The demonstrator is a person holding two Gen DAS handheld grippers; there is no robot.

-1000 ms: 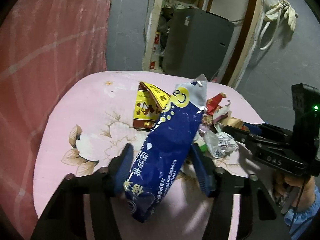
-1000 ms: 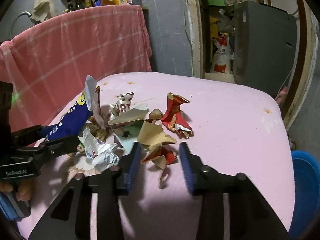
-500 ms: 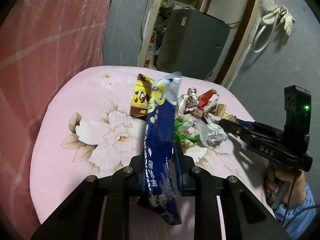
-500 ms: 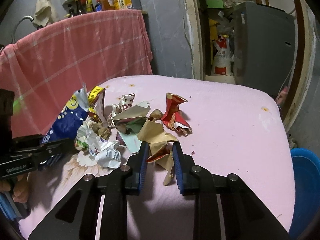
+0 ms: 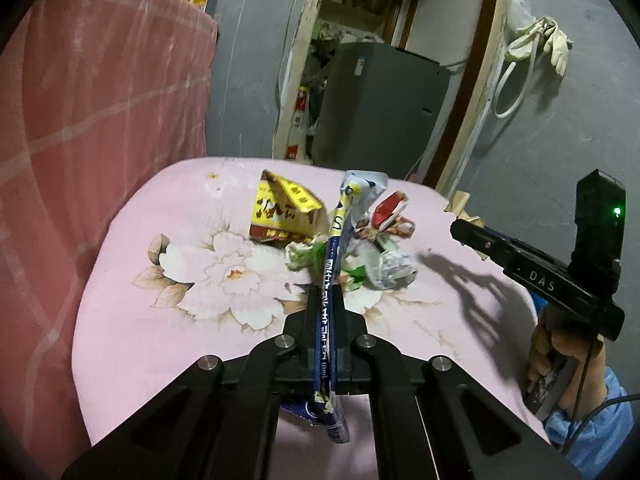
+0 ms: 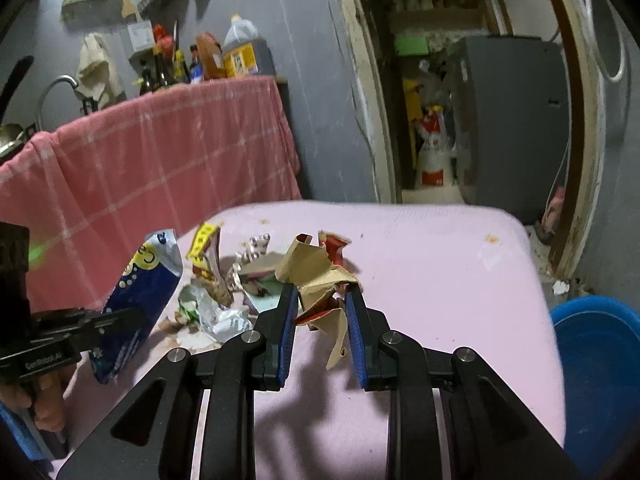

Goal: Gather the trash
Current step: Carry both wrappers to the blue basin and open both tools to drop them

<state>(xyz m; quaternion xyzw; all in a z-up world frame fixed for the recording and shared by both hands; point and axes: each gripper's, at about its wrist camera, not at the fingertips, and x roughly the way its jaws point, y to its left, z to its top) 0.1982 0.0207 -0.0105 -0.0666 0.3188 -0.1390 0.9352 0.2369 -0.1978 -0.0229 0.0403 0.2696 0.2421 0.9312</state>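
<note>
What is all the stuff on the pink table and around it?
Long blue foil packet: one, blue, pinched flat in the left gripper.
Crumpled tan and red paper wrapper: one, tan and red, held in the right gripper.
Yellow and red carton: one, on the table behind the pile.
Crumpled silver wrapper: one, silver, in the pile.
Pink flowered table: one.
Blue plastic tub: one, beside the table.
Left gripper: shut.
Right gripper: shut.
</note>
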